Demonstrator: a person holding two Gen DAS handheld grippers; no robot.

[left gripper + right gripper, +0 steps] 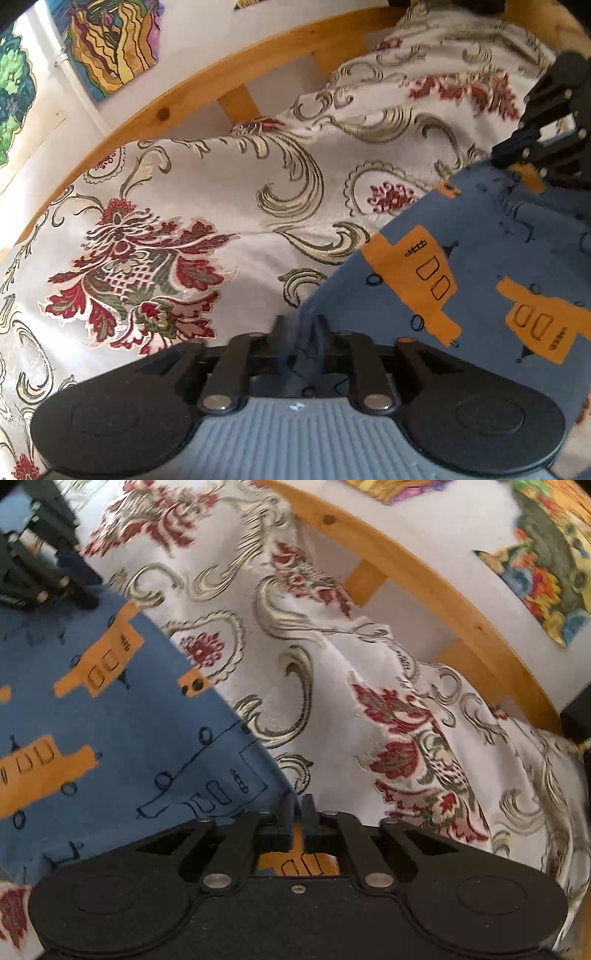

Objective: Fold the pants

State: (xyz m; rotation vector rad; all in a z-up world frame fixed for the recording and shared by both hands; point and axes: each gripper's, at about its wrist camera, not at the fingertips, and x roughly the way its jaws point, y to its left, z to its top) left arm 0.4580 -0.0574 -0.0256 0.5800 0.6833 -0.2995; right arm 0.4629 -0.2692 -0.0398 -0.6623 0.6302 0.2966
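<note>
1. The blue cotton pants with orange prints (461, 266) are lying on the floral cream bedspread (207, 206), stretched between both claws.
2. The left gripper (300, 328) is pinching one corner.
3. The right gripper (298, 808) is pinching the opposite corner, jaws almost together.
4. The wooden bed rail (424, 579) is lying ahead of both; the fold probably goes that way.

Support under my tongs: a bed (229, 74) with a pine frame rail and slats along the wall side. A white bedspread (229, 206) with red floral and grey-gold scroll pattern covers it, rumpled into soft folds near the rail. Directly on the bedspread lie the pants (122, 716), blue with orange vehicle prints, spread fairly flat.
</note>
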